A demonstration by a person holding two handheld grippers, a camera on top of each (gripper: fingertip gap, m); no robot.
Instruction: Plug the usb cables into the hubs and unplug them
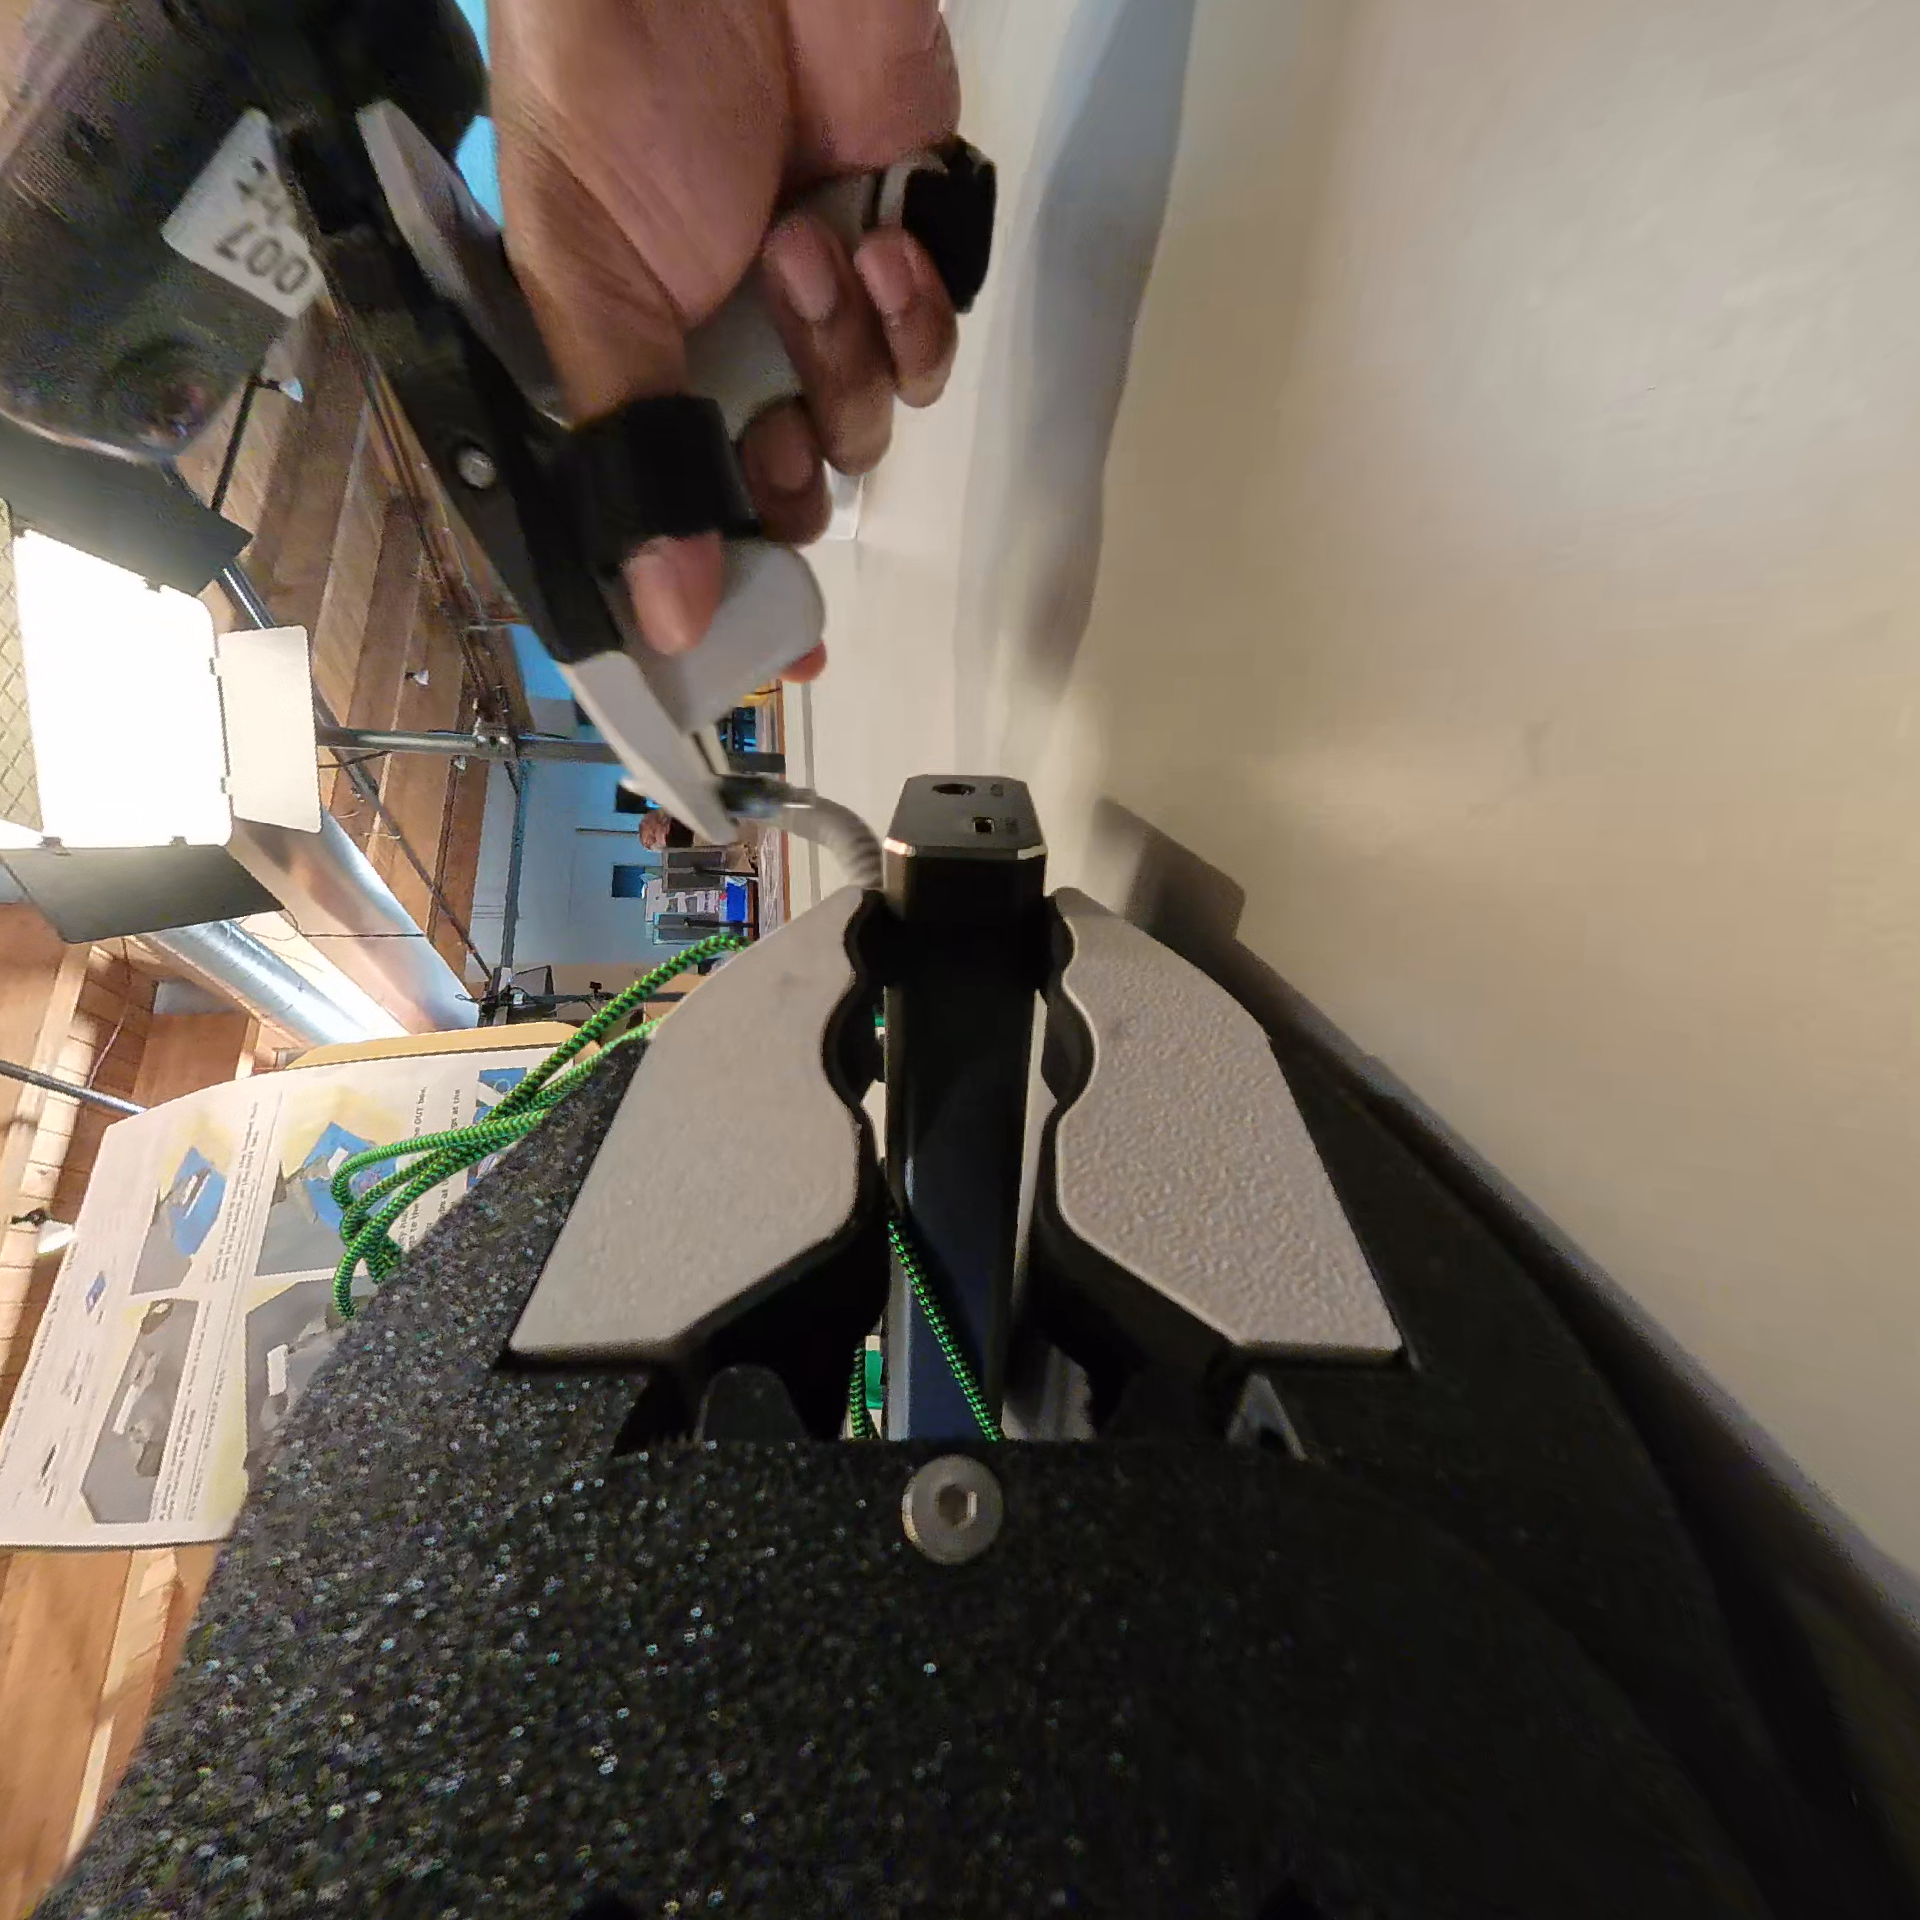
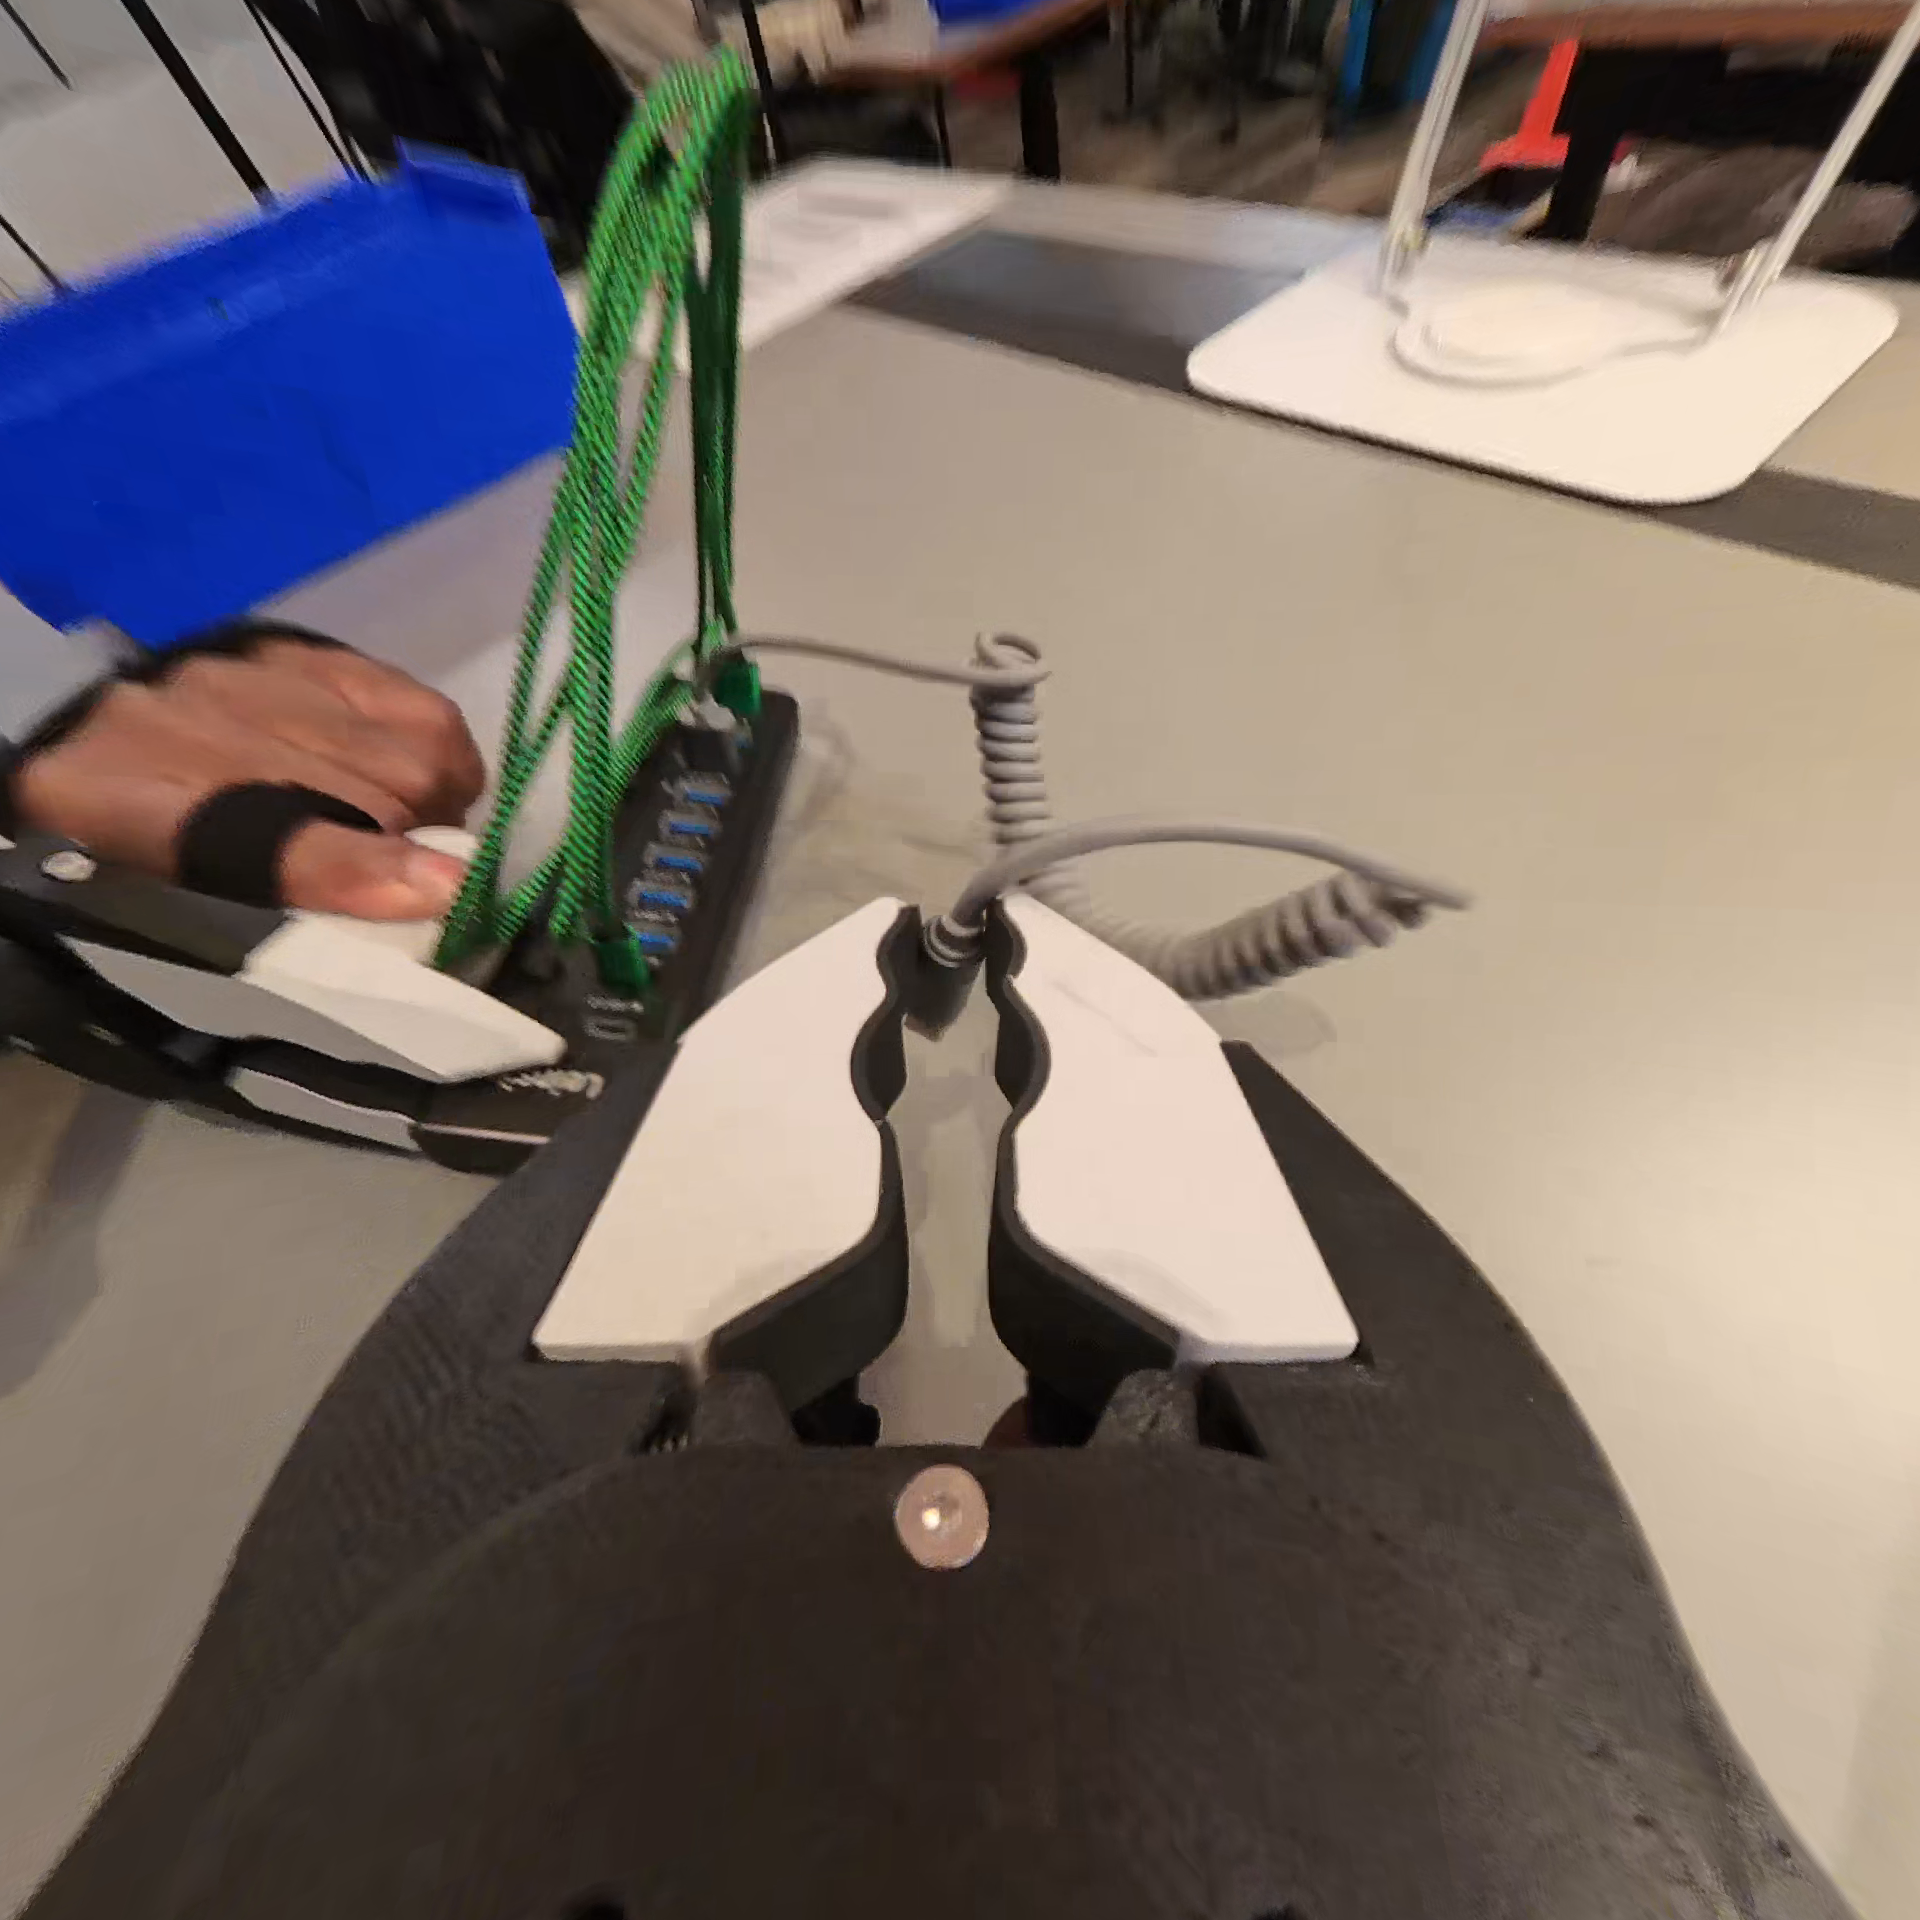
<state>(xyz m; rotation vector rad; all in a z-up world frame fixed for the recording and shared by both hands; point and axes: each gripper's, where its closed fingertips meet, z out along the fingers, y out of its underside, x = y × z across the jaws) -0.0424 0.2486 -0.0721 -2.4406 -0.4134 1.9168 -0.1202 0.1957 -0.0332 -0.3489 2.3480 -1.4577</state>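
My left gripper [image 1: 961,914] is shut on a long black USB hub [image 1: 961,831], clamping its near end; the hub rests on the grey table. In the right wrist view the hub [image 2: 717,821] shows a row of blue ports, with green braided cables [image 2: 623,499] plugged into it and looping upward. My right gripper [image 2: 948,925] is shut on the plug [image 2: 940,977] of a grey coiled cable [image 2: 1288,935], held clear of the hub and to its right. The left gripper [image 2: 488,1070] and the hand holding it show at the left. The right gripper [image 1: 732,810] shows beyond the hub.
A blue bin [image 2: 260,395] stands behind the hub at the left. A white stand base [image 2: 1538,384] with clear legs sits at the far right. A printed sheet [image 2: 862,229] lies at the back. The grey table [image 2: 1351,727] spreads to the right. Across from one pair of fingers to the other is roughly 10 cm.
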